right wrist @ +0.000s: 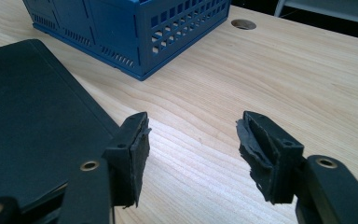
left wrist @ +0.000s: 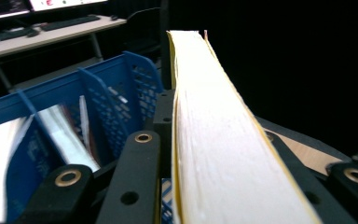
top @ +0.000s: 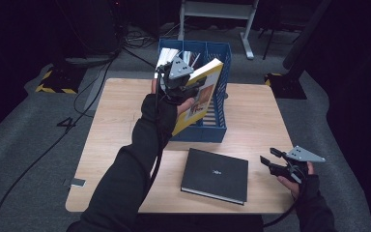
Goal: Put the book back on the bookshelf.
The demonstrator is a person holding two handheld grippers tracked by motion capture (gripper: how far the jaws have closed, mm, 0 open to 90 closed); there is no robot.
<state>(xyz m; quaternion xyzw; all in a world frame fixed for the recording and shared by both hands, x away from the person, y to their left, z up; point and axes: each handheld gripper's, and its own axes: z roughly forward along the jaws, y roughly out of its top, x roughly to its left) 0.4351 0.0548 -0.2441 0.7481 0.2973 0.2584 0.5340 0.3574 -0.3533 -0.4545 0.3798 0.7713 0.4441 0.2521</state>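
Observation:
A yellow-covered book (top: 200,96) is held tilted over the blue file rack (top: 220,116), its lower end down in the rack's right slot. My left gripper (top: 186,87) is shut on the book. In the left gripper view its cream page edge (left wrist: 214,140) runs up between the jaws, with the rack's dividers (left wrist: 98,107) to the left. A black book (top: 216,175) lies flat on the table's near side. My right gripper (top: 269,162) hovers open to the right of it, near the table's right edge. In the right gripper view its fingertips (right wrist: 135,149) frame bare wood, the black book (right wrist: 32,140) at left.
The blue rack (right wrist: 135,28) stands at the wooden table's (top: 251,111) far middle and holds other books or papers (top: 166,58) in its left slots. Cables run over the grey floor at left. A white desk frame (top: 217,12) stands behind the table.

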